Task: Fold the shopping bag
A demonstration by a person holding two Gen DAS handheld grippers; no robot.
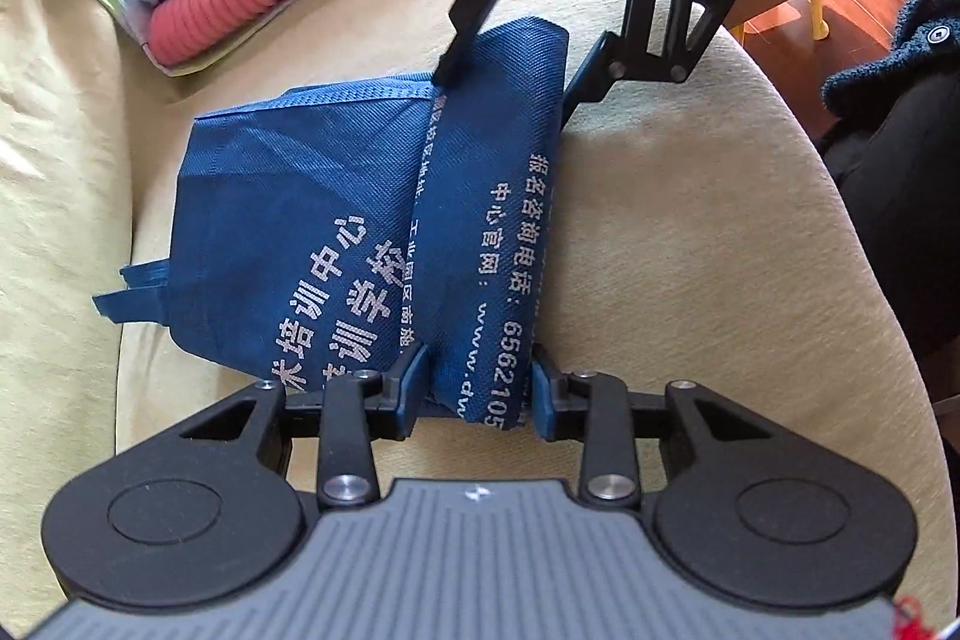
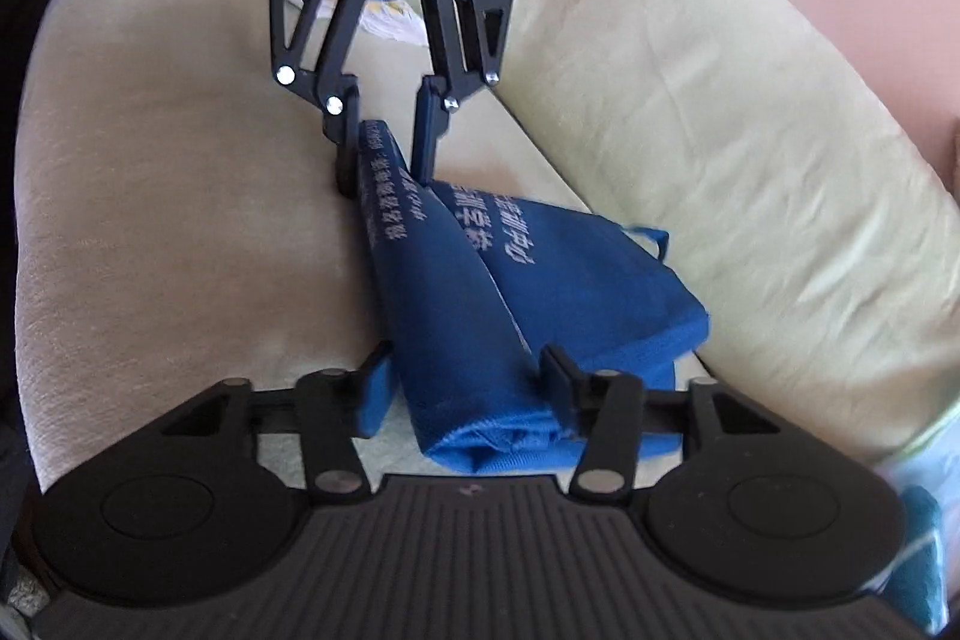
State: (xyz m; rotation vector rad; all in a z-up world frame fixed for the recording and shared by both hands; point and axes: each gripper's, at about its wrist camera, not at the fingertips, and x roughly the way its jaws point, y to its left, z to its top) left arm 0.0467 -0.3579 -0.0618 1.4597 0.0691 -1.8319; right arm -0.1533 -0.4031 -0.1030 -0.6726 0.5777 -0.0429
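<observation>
The sofa (image 1: 690, 232) carries the blue shopping bag (image 1: 312, 220) near its front edge. Left hand-held gripper (image 1: 480, 388) and right hand-held gripper (image 2: 465, 388) each straddle the raised flap's ends, spread. Best close both evenly before turning it over.

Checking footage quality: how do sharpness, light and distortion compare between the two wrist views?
Left wrist: sharp, the blue bag's white print is crisp, daylight even. Right wrist: softer, print blurred, background washed out. Both: fisheye bends the sofa edges.
</observation>
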